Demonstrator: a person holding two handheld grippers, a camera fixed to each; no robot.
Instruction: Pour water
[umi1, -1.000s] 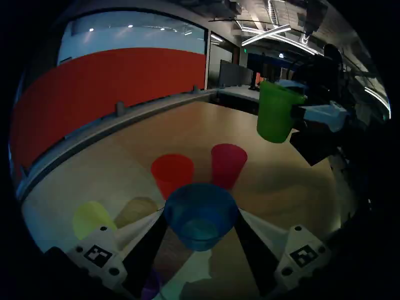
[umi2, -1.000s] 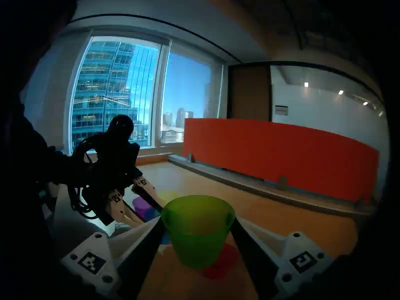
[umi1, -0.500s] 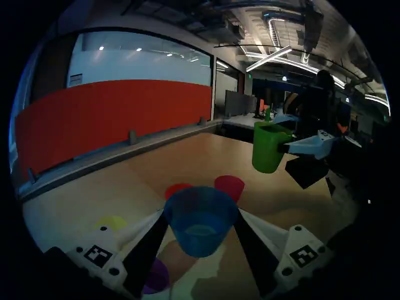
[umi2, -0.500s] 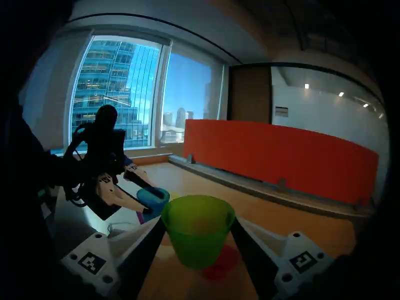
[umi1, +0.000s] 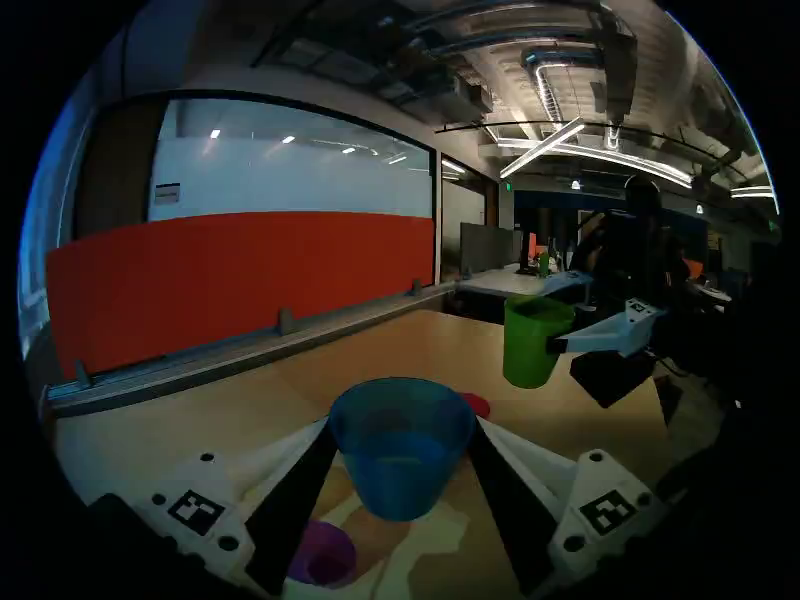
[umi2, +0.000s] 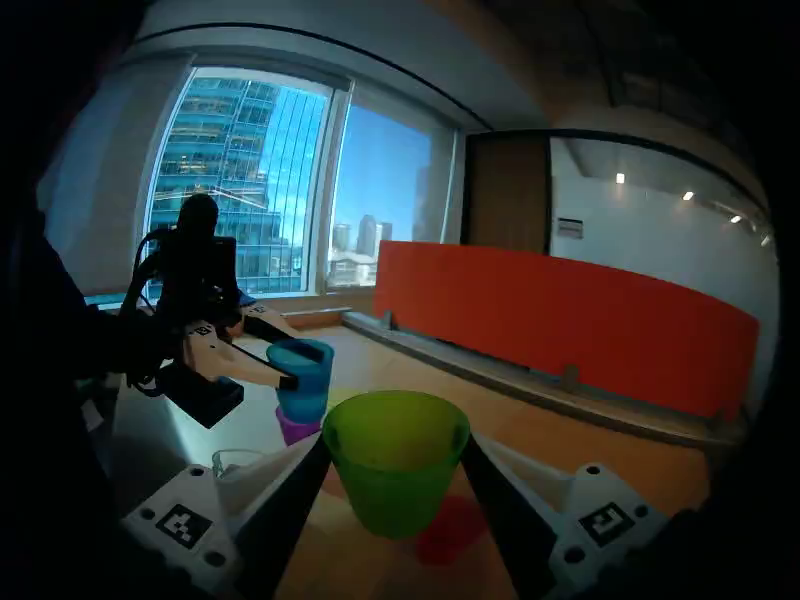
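Observation:
In the left gripper view my left gripper (umi1: 402, 455) is shut on a blue cup (umi1: 401, 445) with water in its bottom, held upright above the wooden table (umi1: 420, 345). To the right and farther off, the right gripper (umi1: 560, 345) holds a green cup (umi1: 533, 341) upright in the air. In the right gripper view my right gripper (umi2: 396, 470) is shut on the green cup (umi2: 396, 460), which looks empty. The left gripper (umi2: 290, 382), held in a person's hand, carries the blue cup (umi2: 301, 379) at the left.
A purple cup (umi1: 322, 552) stands on the table below my left gripper, and a red cup (umi1: 475, 405) peeks out behind the blue one. A clear glass (umi2: 236, 462) and a red cup (umi2: 448, 528) sit below the green cup. An orange partition (umi1: 240, 270) lines the table's far edge.
My left gripper has lifted the blue cup and tilted up; the cups on the table dropped out of its view. In the right gripper view the blue cup rose up at the left.

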